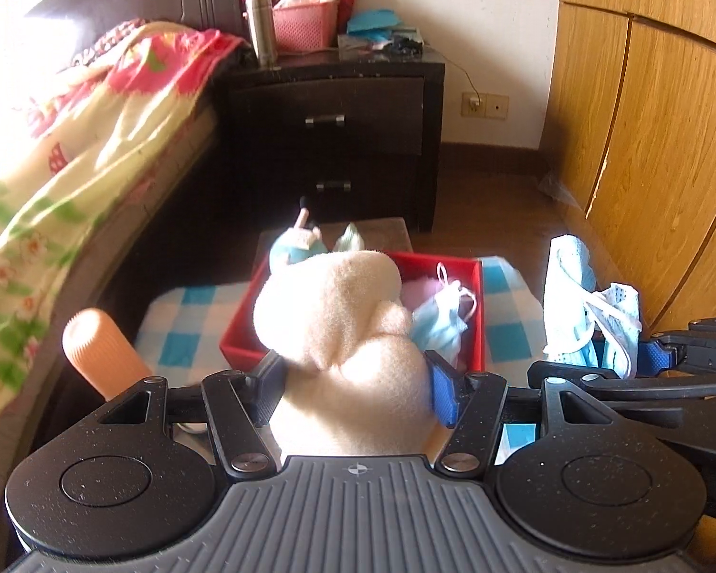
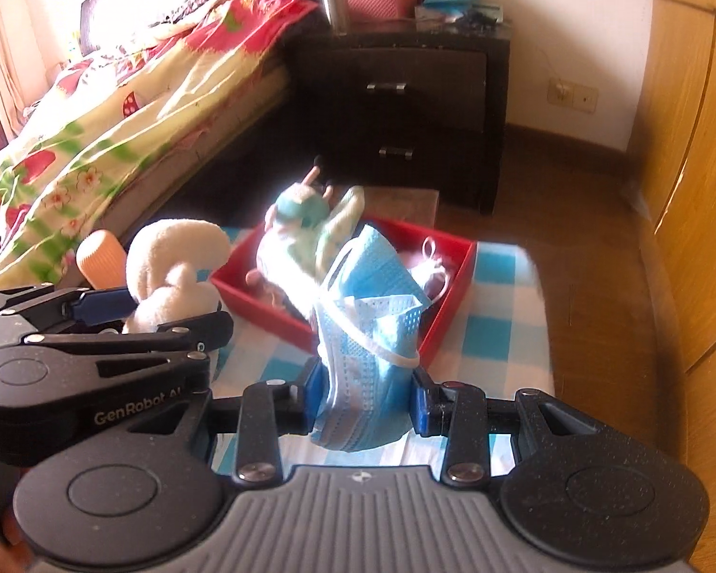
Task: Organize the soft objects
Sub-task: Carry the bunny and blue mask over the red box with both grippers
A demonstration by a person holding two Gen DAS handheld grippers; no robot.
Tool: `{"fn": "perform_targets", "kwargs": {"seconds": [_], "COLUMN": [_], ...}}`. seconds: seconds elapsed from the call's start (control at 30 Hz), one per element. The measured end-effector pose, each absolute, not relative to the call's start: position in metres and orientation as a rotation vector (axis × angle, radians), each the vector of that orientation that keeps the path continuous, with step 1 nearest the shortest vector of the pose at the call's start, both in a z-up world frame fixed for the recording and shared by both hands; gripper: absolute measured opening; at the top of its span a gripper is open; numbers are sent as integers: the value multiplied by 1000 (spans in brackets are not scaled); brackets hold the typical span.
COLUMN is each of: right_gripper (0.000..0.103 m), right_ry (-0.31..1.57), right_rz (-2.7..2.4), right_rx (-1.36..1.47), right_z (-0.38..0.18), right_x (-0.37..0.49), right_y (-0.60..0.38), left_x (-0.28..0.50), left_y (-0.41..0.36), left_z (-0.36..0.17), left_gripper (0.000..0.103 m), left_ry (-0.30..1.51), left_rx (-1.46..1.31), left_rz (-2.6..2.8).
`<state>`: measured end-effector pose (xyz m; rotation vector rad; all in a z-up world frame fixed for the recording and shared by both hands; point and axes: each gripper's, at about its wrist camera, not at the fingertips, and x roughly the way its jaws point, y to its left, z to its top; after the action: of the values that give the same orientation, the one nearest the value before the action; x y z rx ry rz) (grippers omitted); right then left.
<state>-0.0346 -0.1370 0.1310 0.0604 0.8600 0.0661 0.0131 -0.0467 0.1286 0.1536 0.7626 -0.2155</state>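
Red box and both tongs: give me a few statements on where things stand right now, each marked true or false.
1. The left tongs are shut on the cream plush toy. True.
2. The right tongs are open with nothing between them. False: they grip blue face masks.
3. The red box sits on a blue-and-white checked cloth. True.
4. The red box holds nothing yet. False: a face mask and a doll are already in it.
5. A steel flask stands on the dark nightstand. True.

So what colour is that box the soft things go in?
Red box, clearest in the right wrist view.
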Motion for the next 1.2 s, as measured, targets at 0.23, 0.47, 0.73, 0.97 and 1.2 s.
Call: {"fn": "perform_targets", "kwargs": {"seconds": [0.23, 0.47, 0.73, 0.97, 1.2], "right_gripper": [14, 14, 15, 15, 29], "right_ry": [820, 816, 860, 960, 1028], "right_rz": [38, 25, 23, 34, 45], "right_rx": [58, 49, 83, 127, 120], "right_z": [153, 153, 120, 55, 12], "right_x": [-11, 29, 87, 139, 164], "right_y": [-141, -141, -152, -155, -151], "left_x": [35, 76, 134, 182, 202], "left_y": [-52, -55, -63, -59, -57], "left_z": [142, 140, 109, 62, 32], "left_gripper": [61, 61, 61, 61, 65], "left_ry": [729, 730, 773, 850, 892], "left_rx": [162, 180, 189, 166, 177], "left_rz": [-191, -159, -141, -137, -121]}}
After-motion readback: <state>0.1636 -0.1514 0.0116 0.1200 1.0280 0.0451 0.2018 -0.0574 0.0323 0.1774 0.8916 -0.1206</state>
